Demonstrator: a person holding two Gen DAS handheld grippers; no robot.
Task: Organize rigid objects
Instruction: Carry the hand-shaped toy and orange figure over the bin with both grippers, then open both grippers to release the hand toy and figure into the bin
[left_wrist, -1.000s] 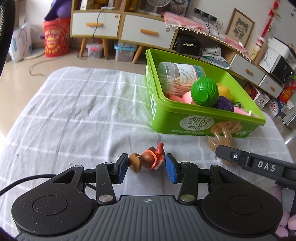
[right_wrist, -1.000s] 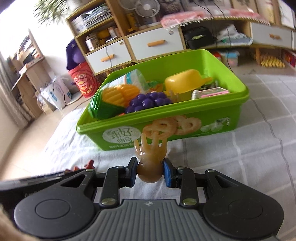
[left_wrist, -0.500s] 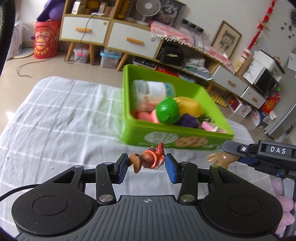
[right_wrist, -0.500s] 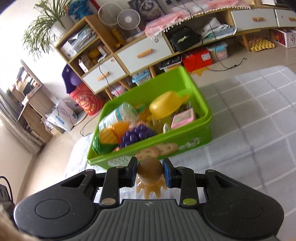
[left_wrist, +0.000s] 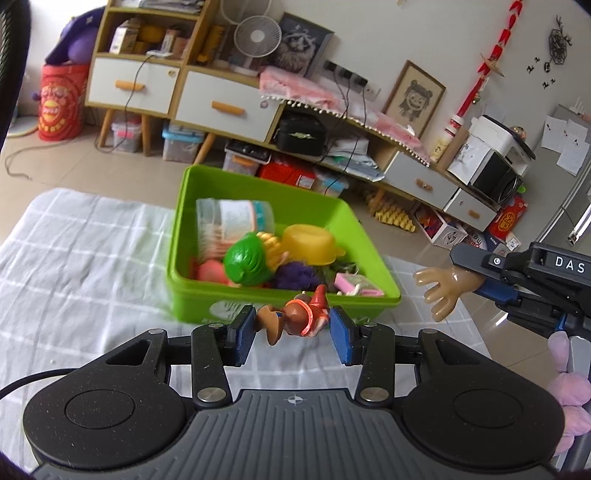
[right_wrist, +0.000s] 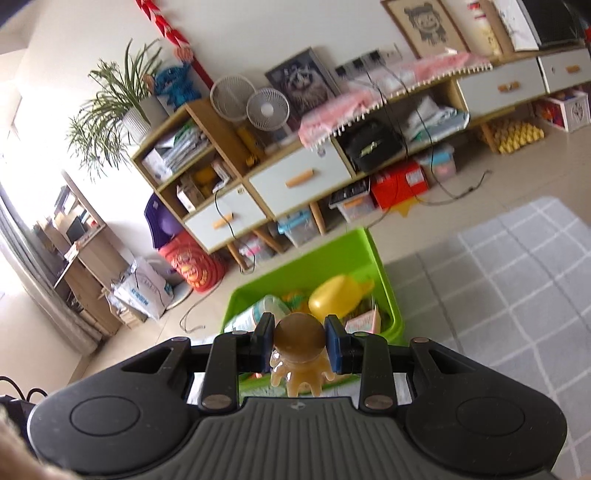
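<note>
- The table had a grey and white checked cloth (left_wrist: 85, 258) on it, and the cloth filled the left side of the left wrist view.
- A green bin (left_wrist: 181, 236) sat on the cloth, out at 12 o'clock from the left gripper.
- At the bin's 10 o'clock corner lay a clear jar (left_wrist: 231, 221) on its side, with thin sticks inside it.
- Near the middle of the bin sat a round green toy (left_wrist: 245, 260), with a pink thing (left_wrist: 208, 273) beside it at 8 o'clock.
- A yellow toy bowl (left_wrist: 308, 243) lay tipped at the green toy's 2 o'clock.
- Purple toy grapes (left_wrist: 297, 277) sat under the bowl, and a flat pink box (left_wrist: 356, 286) lay at the bin's 4 o'clock corner.
- The left gripper (left_wrist: 293, 330) had its blue pads only a little way apart. They squeezed a small brown and red figure (left_wrist: 299, 314), which hung in the air just in front of the bin's near wall.
- At 3 o'clock from the bin, the right gripper (left_wrist: 476, 282) came in from the right side. It was closed tight on a tan toy hand (left_wrist: 441, 286), whose fingers pointed toward the bin.
- In the right wrist view, the right gripper (right_wrist: 299, 347) pinched the toy hand (right_wrist: 299, 354) by its round end, fingers hanging down, with the green bin (right_wrist: 384, 295) at 12 o'clock beyond it.
</note>
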